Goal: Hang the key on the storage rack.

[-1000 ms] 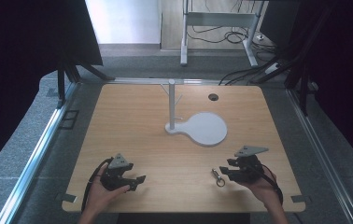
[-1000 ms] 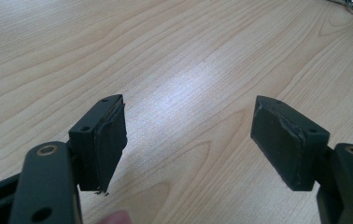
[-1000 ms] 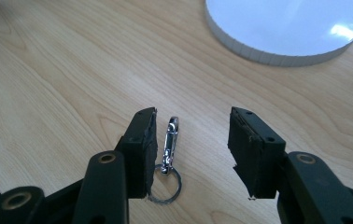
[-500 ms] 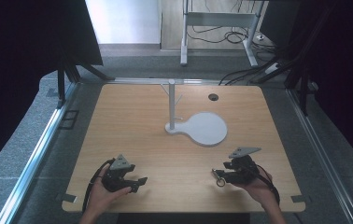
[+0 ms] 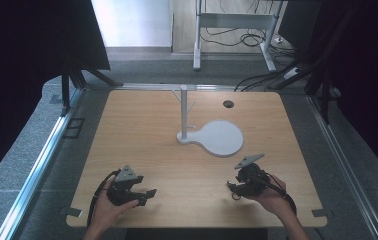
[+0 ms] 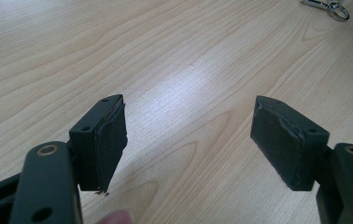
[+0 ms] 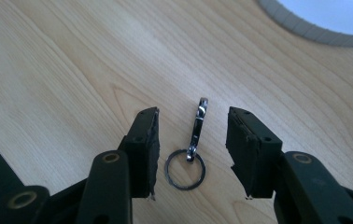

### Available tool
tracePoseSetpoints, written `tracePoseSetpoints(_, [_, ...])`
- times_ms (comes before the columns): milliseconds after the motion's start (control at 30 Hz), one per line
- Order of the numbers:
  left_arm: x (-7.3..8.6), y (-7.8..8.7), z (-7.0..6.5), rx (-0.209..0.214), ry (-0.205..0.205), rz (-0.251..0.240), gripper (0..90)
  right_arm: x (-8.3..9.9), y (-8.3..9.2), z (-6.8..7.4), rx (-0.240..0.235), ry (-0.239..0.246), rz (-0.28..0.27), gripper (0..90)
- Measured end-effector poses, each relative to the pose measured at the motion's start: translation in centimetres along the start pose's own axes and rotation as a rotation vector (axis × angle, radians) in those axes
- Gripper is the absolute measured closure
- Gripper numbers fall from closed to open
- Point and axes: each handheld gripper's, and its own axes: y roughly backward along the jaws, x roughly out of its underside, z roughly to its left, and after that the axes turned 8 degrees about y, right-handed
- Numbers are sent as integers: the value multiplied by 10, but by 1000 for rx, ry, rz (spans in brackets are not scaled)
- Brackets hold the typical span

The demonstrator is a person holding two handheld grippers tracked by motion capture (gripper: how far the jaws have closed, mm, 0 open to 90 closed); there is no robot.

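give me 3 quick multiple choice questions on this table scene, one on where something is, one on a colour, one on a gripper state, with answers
1. Where does the key clip lie?
A. on the white stand base
B. on the table between the right gripper's jaws
C. hung on the post

2. What colour is the stand base?
A. white
B. red
C. black

3. How is the left gripper?
A. shut on the key clip
B. shut on nothing
C. open over bare wood

Answers: 1 B, the right gripper view shows the clip flat on the wood with a jaw either side. 2 A, the high view shows a pale round plate. 3 C, its jaws stand wide apart with nothing between.
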Motion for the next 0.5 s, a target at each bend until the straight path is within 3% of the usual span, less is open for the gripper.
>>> tracePoseSetpoints(200, [0, -1, -1, 1, 1, 1, 275, -2, -3, -2, 19, 1, 54, 543])
tracePoseSetpoints(367, [1, -2, -1, 2, 0, 4, 275, -4, -12, -4, 3, -7, 109, 543])
tracePoseSetpoints(500, [1, -3, -1, 1, -1, 8, 275, -7, -15, -4, 3, -7, 121, 544])
